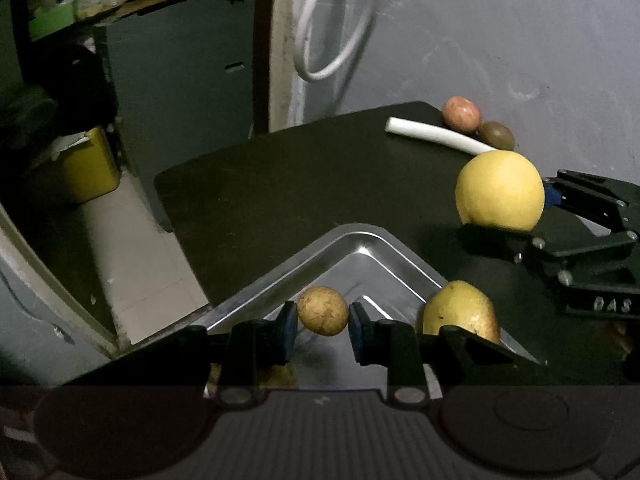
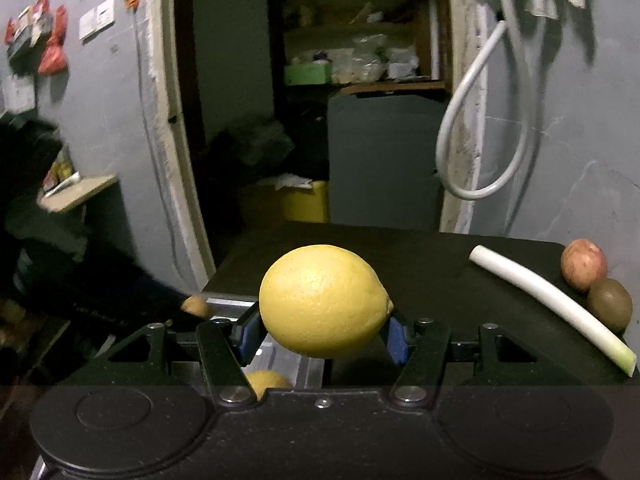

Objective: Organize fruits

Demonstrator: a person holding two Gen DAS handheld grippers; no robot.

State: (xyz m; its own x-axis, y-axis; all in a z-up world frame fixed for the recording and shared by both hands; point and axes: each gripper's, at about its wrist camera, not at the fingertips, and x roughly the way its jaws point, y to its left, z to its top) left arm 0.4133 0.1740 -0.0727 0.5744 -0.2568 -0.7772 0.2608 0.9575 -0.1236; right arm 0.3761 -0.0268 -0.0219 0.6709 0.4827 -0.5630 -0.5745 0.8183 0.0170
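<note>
Left claw (image 1: 322, 312) pinches the small brown fruit (image 1: 322, 311) over the tray (image 1: 280, 268); right claw (image 2: 320, 330) pinches the lemon (image 2: 324, 300). Lemon looks firm, waxy, slippery: grip mid-girth.

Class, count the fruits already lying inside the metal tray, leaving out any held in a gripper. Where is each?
1 clearly: a yellow fruit lying in the metal tray at its right side. The left gripper partly hides the tray, and something yellowish behind it may be another.
</note>
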